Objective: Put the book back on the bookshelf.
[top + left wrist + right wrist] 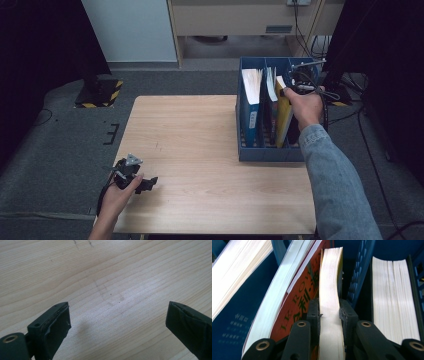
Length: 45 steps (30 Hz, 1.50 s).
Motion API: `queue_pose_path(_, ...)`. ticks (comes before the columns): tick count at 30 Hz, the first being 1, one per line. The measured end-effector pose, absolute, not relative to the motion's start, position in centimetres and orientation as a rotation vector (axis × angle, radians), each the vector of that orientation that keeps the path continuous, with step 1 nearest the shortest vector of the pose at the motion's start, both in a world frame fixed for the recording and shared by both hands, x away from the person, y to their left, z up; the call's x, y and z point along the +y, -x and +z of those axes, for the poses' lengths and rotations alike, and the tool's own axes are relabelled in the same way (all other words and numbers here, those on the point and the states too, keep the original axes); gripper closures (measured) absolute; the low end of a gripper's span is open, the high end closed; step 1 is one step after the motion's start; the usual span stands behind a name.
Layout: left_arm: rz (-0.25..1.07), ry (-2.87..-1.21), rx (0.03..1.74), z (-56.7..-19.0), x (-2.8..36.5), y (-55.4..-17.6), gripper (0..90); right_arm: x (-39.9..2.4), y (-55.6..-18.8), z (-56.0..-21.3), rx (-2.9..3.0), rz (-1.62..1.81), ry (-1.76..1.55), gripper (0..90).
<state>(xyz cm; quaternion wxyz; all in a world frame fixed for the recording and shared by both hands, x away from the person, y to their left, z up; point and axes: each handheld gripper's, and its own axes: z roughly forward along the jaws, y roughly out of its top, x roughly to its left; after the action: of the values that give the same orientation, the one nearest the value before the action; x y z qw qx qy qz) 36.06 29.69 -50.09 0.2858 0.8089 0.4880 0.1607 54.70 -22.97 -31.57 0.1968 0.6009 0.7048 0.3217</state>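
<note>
Nearest the high camera, the left gripper (pixel 145 184) rests low on the wooden table (pixel 200 150) near its front left corner, jaws spread wide over bare wood. The right gripper (pixel 329 315) is clamped on the page edge of a yellow-covered book (pixel 330 277). That book stands upright in the blue file rack (pixel 270 152) at the table's right rear, beside a red book (pixel 299 297) and a blue book (pixel 250 112).

4 books (pixel 329 290), 1 file rack (pixel 270 152), 2 grippers (pixel 132 175)
</note>
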Motion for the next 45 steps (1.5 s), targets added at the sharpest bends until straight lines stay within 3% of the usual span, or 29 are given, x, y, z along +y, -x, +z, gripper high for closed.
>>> queue_pose_path(45, 0.427, -2.171, 1.304, -50.2, 29.8, -36.0, 5.3, -21.9, -57.4, -32.8, 1.893, 0.898, -1.664, 74.1)
